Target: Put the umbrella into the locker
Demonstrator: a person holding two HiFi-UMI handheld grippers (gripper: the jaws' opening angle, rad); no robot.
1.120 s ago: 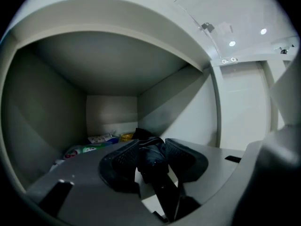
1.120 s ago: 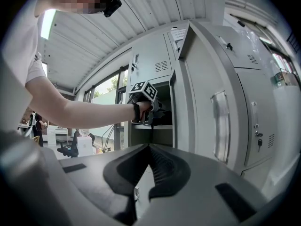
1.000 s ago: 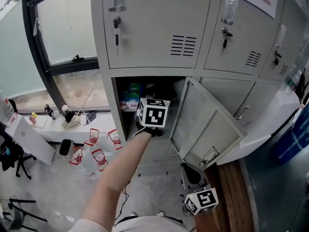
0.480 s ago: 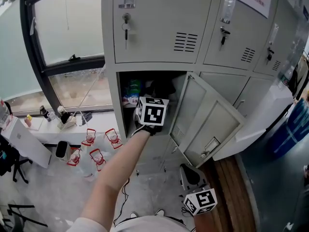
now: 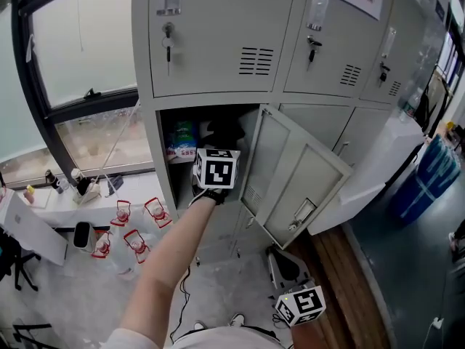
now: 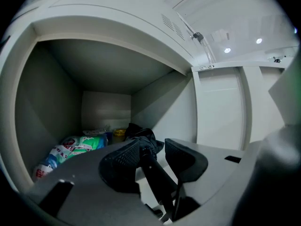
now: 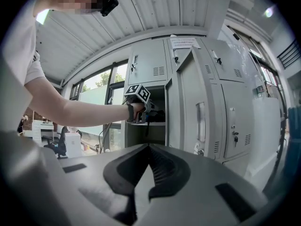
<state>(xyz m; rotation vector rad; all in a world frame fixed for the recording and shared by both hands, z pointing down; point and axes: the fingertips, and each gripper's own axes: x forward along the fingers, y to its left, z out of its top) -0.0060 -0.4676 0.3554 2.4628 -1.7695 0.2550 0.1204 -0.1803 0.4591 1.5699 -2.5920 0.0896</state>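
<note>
Hardly anything has moved, so the left claw is still at the near edge of the locker, jaws loosely apart around the umbrella lying inside, and next it should probably pull back so the empty, pressed-together right claw can push the door.

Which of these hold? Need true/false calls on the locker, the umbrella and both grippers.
1. The lower locker door stands open. True.
2. The black umbrella lies on the floor. False: it is in the open compartment, with its handle between the jaws of the left gripper.
3. The right gripper is shut with nothing between its jaws. True.
4. The umbrella is alone in the compartment. False: a green-and-blue packet lies at its left side.
5. The upper locker doors are open. False: they are shut.
</note>
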